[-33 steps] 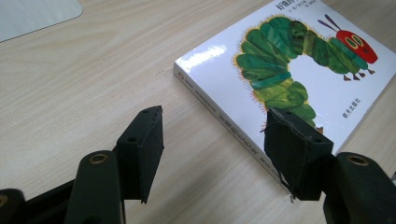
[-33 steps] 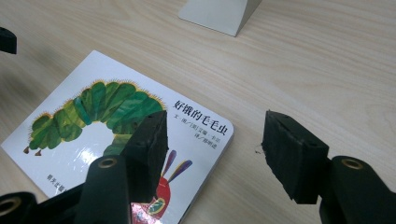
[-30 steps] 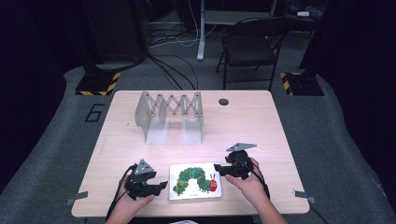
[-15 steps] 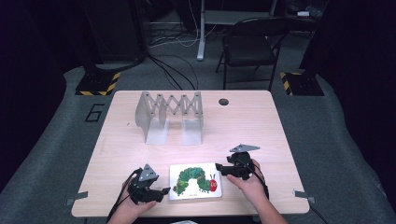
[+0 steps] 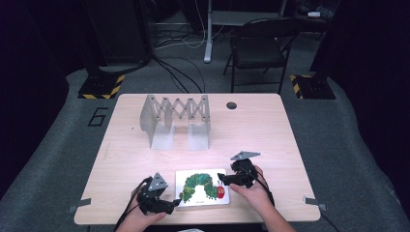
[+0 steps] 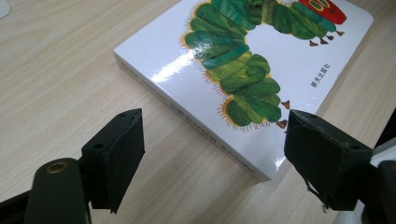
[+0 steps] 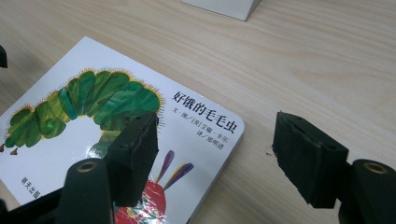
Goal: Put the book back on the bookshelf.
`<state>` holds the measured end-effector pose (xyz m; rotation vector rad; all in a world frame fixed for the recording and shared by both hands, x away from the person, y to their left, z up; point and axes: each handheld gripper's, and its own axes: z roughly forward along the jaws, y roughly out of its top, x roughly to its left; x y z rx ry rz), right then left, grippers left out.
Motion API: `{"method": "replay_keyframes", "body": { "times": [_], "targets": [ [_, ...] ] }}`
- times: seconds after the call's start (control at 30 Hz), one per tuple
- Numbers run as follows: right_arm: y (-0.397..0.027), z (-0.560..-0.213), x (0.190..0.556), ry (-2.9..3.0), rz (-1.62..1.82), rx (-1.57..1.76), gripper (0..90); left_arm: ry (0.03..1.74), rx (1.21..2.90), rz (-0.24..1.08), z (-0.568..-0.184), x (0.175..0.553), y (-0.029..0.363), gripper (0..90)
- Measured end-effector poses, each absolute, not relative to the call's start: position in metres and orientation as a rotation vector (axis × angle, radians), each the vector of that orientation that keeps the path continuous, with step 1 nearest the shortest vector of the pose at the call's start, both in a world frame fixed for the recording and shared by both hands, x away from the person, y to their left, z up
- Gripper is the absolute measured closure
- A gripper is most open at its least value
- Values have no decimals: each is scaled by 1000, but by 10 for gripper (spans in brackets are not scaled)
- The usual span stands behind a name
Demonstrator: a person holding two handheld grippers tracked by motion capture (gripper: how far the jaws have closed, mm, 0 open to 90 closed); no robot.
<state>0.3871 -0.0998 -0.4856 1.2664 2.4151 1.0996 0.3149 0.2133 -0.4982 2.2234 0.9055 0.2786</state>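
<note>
Wooden table (image 5: 270, 130), glossy white board book (image 5: 202, 187) with green caterpillar cover.

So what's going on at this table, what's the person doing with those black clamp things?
A person sits at a wooden table with a hand-held gripper in each hand. The left gripper and the right gripper are both open, set at opposite ends of a picture book with a green caterpillar on its cover. The book lies flat and closed near the table's front edge; neither gripper has clamped it yet. Farther back stands an empty grey expanding book rack.
</note>
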Motion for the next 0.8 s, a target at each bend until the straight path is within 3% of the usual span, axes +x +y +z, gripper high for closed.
{"method": "replay_keyframes", "body": {
  "times": [0.33,0.8],
  "targets": [
    [-89,-501,398,2490,1019,1300,253,864,2276,280,-506,311,199,188],
    [-85,-508,401,2517,1014,1372,263,827,2293,300,-513,311,186,185]
  ]
}}
